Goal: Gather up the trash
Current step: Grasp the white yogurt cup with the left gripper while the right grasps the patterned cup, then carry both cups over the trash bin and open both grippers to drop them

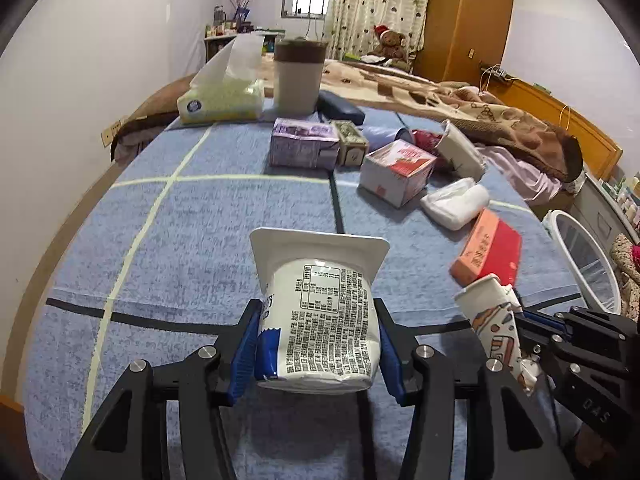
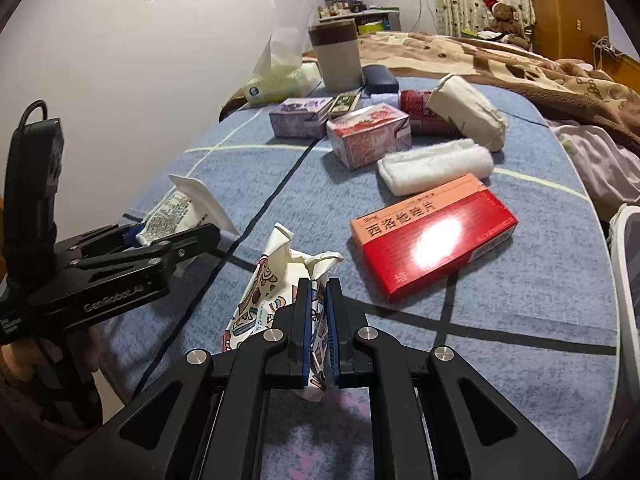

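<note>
Left wrist view: the left claw (image 1: 318, 344) was found clamped on a white yogurt cup (image 1: 320, 312), held on its side above the blue bedsheet (image 1: 200, 220). Right wrist view: the right claw (image 2: 318, 320) was found closed on a crumpled patterned paper cup (image 2: 276, 292), beside a red medicine box (image 2: 434, 236) lying on the bedsheet

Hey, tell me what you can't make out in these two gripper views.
- Yogurt cup opening: faces away in the left wrist view, contents unseen.
- Crumpled paper cup lower part: hidden by the right gripper fingers, right wrist view.
- White bin: cut off at the right edge of the left wrist view.
</note>
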